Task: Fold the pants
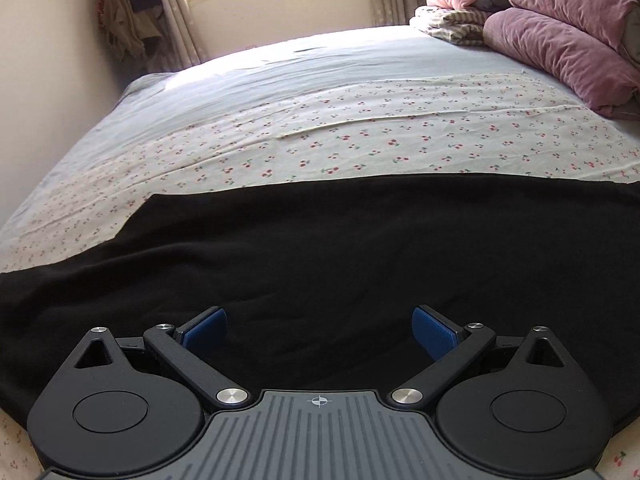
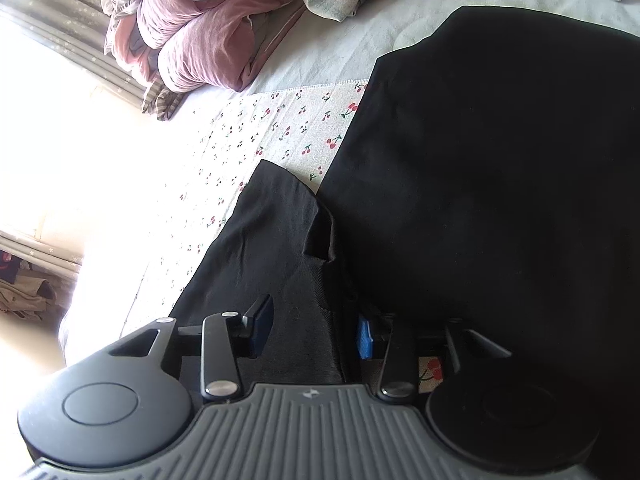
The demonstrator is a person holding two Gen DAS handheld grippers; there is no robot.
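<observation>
pants spread flat on the bed, ahead of and under my wide-open, empty left gripper. right gripper part-open astride a raised edge, probably not yet clamped. folding barely begun.

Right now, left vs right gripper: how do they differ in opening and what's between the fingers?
Opening: the left gripper has its fingers spread wide; the right gripper is narrower but not closed.
Contents: the left hovers over flat black pants with nothing gripped; the right has a raised fold of the pants between its blue pads, and firm clamping can't be confirmed.
Shared: both are low over the pants on the cherry-print sheet.
</observation>
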